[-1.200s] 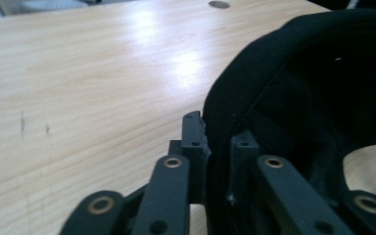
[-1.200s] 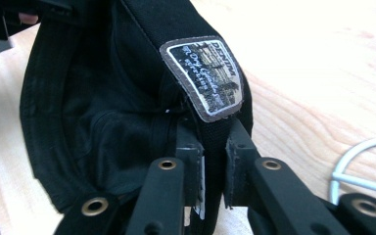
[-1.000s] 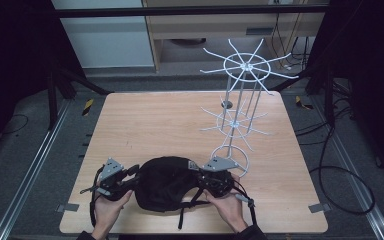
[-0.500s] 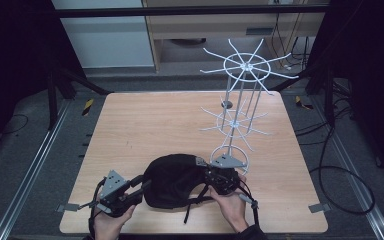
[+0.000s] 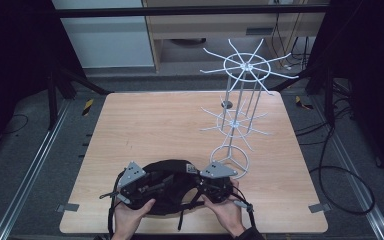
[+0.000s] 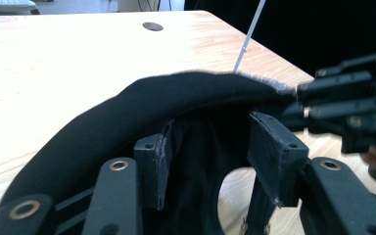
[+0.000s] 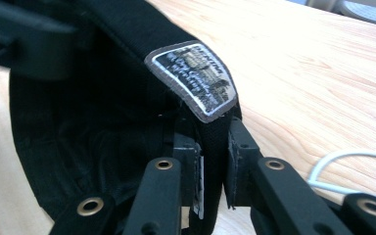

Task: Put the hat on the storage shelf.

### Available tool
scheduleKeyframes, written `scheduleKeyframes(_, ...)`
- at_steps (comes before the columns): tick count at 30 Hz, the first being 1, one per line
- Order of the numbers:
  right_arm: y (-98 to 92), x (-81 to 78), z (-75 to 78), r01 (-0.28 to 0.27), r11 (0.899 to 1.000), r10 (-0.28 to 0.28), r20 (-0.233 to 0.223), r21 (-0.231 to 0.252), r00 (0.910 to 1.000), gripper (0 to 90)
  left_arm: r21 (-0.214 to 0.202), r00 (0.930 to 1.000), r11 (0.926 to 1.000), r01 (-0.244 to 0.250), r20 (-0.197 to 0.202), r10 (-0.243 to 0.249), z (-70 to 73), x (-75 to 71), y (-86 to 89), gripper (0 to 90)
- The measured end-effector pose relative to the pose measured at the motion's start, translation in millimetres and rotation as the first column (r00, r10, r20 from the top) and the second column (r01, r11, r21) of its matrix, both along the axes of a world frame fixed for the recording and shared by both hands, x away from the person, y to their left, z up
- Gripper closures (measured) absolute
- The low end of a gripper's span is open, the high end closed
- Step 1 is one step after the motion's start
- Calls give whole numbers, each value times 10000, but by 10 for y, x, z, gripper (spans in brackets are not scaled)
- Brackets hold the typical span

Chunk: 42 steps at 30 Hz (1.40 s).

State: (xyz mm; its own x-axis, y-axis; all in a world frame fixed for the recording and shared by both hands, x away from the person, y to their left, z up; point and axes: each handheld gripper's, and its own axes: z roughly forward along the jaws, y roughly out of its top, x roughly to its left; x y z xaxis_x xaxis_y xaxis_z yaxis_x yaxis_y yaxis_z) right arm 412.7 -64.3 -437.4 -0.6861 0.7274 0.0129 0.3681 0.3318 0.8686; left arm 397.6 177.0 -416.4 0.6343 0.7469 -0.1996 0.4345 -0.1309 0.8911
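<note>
Black fabric hat, soft, rounded, opening up, near table front edge between both grippers. Woven grey-edged label on rim just above right gripper jaws; writing too blurred to read. Right jaws narrow, pinching rim. Left gripper jaws wide, inside hat, rim arching beyond them. White wire rack beside.
</note>
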Motion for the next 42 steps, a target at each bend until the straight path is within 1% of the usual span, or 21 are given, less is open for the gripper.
scheduleKeyframes(2, 36, -21, -12, -137, 9999, 137, 57, -90, 9999, 772, -168, 10000, 9999, 15, -68, -17, 20, 20, -14, 487)
scheduleKeyframes(3, 36, -21, -12, -137, 9999, 137, 57, -90, 9999, 772, -168, 10000, 9999, 15, -68, -17, 20, 20, -14, 483)
scheduleKeyframes(8, 112, -59, -38, -629, 9979, 632, 195, -137, 9978, 757, -163, 9999, 9998, -67, -76, 66, 37, 67, -102, 457)
scheduleKeyframes(9, 117, -63, -40, -650, 9978, 653, 203, -145, 9977, 754, -270, 9999, 9996, -103, -121, 100, 44, 78, -113, 455)
scheduleKeyframes(12, 122, -64, -56, -766, 9970, 768, 224, -89, 9968, 752, -314, 9998, 9994, -141, -143, 137, 62, 90, -125, 450)
scheduleKeyframes(15, 130, -63, -64, -882, 9960, 885, 246, -148, 9958, 749, -492, 9998, 9987, -122, -180, 113, 89, 97, -129, 445)
scheduleKeyframes(18, 154, -71, -68, -1084, 9939, 1089, 278, -209, 9937, 742, -655, 9996, 9977, -162, -243, 146, 113, 104, -131, 434)
scheduleKeyframes(23, 214, -91, -85, -1552, 9875, 1561, 343, -278, 9871, 731, -673, 9993, 9972, -324, -227, 310, 131, 140, -160, 434)
scheduleKeyframes(24, 227, -101, -89, -1733, 9846, 1741, 367, -242, 9840, 727, -579, 9992, 9977, -363, -165, 354, 124, 146, -171, 452)
scheduleKeyframes(25, 227, -101, -89, -1733, 9846, 1741, 367, -242, 9840, 727, -524, 9991, 9977, -426, -110, 421, 117, 147, -175, 452)
scheduleKeyframes(26, 237, -108, -93, -1873, 9819, 1883, 413, -279, 9812, 723, -672, 9991, 9970, -396, -159, 386, 106, 151, -169, 488)
scheduleKeyframes(28, 237, -104, -100, -1946, 9806, 1954, 386, -230, 9800, 711, -729, 9992, 9967, -368, -201, 354, 106, 151, -165, 534)
scheduleKeyframes(29, 237, -104, -100, -1946, 9806, 1954, 386, -230, 9800, 711, -725, 9993, 9968, -341, -190, 328, 107, 150, -162, 534)
scheduleKeyframes(31, 234, -101, -107, -2024, 9792, 2026, 336, -101, 9787, 685, -829, 9996, 9963, -247, -166, 234, 110, 144, -149, 594)
scheduleKeyframes(32, 226, -103, -100, -2159, 9764, 2157, 332, 26, 9759, 652, -1082, 9996, 9941, -113, -253, 87, 123, 145, -125, 616)
scheduleKeyframes(33, 226, -103, -100, -2159, 9764, 2157, 332, 26, 9759, 652, -1082, 9996, 9941, -113, -253, 87, 123, 145, -125, 636)
scheduleKeyframes(34, 215, -105, -92, -2218, 9750, 2214, 287, 113, 9748, 629, -1209, 9997, 9927, 15, -236, -44, 143, 139, -104, 636)
scheduleKeyframes(35, 188, -110, -73, -2285, 9730, 2277, 277, 313, 9733, 583, -1250, 9997, 9921, 95, -197, -121, 156, 135, -91, 665)
scheduleKeyframes(37, 140, -122, -45, -2392, 9693, 2379, 280, 566, 9709, 539, -1332, 9995, 9907, 271, -102, -287, 194, 122, -66, 694)
scheduleKeyframes(39, 73, -145, -11, -2471, 9661, 2445, 427, 747, 9687, 516, -1413, 9988, 9887, 493, 67, -489, 243, 106, -44, 716)
scheduleKeyframes(42, -66, -181, 51, -2536, 9612, 2473, 684, 1081, 9665, 479, -1304, 9973, 9891, 689, 349, -649, 308, 83, -11, 751)
